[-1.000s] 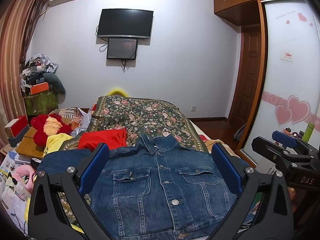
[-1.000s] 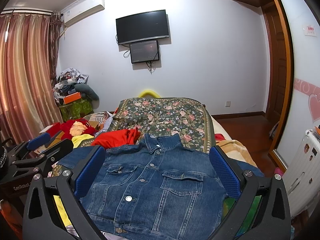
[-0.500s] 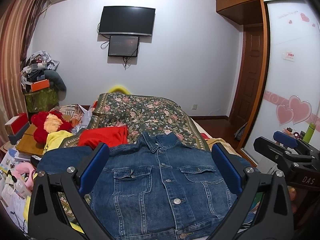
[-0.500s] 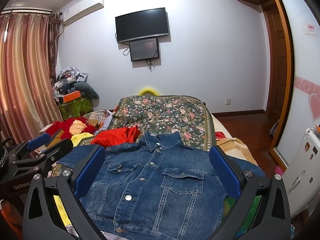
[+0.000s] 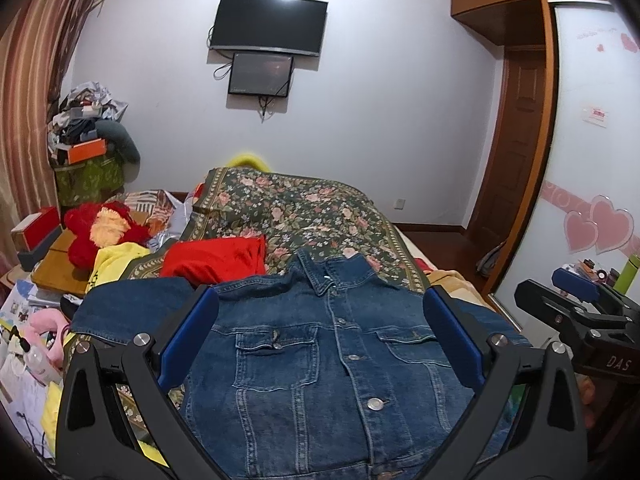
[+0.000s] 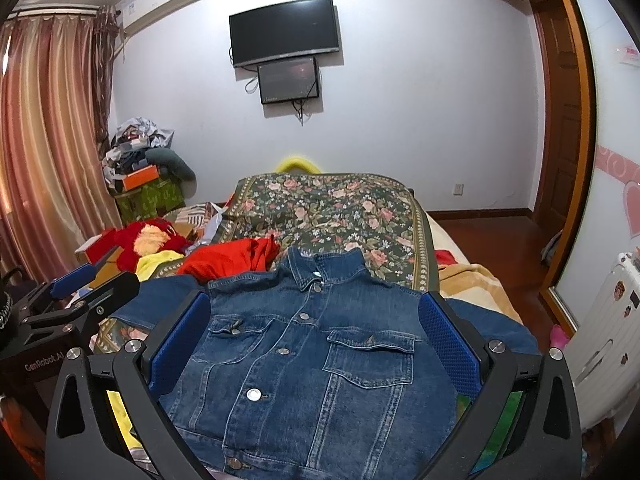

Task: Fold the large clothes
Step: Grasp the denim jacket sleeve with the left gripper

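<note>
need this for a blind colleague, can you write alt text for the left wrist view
A blue denim jacket lies buttoned and face up on a bed, sleeves spread, framed by the open left gripper above it. A red garment lies on the floral bedspread behind its collar, and the right gripper shows at the right edge.

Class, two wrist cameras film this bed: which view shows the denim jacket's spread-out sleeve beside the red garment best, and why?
The left wrist view: the sleeve lies spread flat with its cuff edge visible, left of the open left gripper. In the right wrist view the left gripper's body hides much of that sleeve.
</note>
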`<state>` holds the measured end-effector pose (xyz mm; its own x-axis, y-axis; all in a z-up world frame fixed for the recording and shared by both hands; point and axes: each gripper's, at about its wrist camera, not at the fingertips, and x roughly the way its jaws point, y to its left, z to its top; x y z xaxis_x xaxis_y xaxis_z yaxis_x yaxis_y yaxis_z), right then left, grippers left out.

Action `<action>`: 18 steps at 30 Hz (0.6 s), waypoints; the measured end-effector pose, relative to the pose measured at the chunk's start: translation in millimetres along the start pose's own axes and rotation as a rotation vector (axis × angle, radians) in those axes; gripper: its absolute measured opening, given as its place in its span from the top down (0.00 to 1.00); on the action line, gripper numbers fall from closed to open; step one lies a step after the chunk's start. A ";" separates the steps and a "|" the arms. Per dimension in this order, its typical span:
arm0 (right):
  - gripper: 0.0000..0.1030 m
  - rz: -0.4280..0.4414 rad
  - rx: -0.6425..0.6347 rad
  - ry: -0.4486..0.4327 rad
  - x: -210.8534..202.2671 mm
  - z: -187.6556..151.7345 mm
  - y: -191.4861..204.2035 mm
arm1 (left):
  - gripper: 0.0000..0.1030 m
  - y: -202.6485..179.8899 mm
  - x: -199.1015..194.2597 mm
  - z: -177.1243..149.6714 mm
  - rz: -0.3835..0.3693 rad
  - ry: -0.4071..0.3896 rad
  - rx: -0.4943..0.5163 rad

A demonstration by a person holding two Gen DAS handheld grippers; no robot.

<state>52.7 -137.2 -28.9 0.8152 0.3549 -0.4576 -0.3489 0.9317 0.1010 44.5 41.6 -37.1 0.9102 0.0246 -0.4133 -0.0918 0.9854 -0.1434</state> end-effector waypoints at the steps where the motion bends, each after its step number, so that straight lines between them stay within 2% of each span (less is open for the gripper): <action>1: 0.00 0.000 -0.002 0.008 3.3 0.9 0.5 | 0.00 3.8 3.5 0.1 0.010 0.003 -0.004; 5: 0.00 -0.003 -0.010 0.047 19.7 3.0 3.1 | 0.00 24.0 17.4 0.2 0.057 0.015 -0.022; 9: 0.00 -0.008 -0.017 0.093 40.9 4.0 5.3 | 0.00 60.8 35.1 0.1 0.143 0.032 -0.062; 15: 0.00 -0.036 -0.017 0.199 83.2 0.1 6.5 | 0.00 141.7 59.7 -8.6 0.372 0.067 -0.171; 18: 0.00 -0.061 -0.019 0.251 104.4 -2.6 9.5 | 0.00 184.7 69.3 -18.9 0.457 0.099 -0.247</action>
<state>133.3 -91.5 -78.0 0.6959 0.2653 -0.6673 -0.3131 0.9484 0.0505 83.0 222.1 -109.3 0.7136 0.4149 -0.5645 -0.5737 0.8085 -0.1310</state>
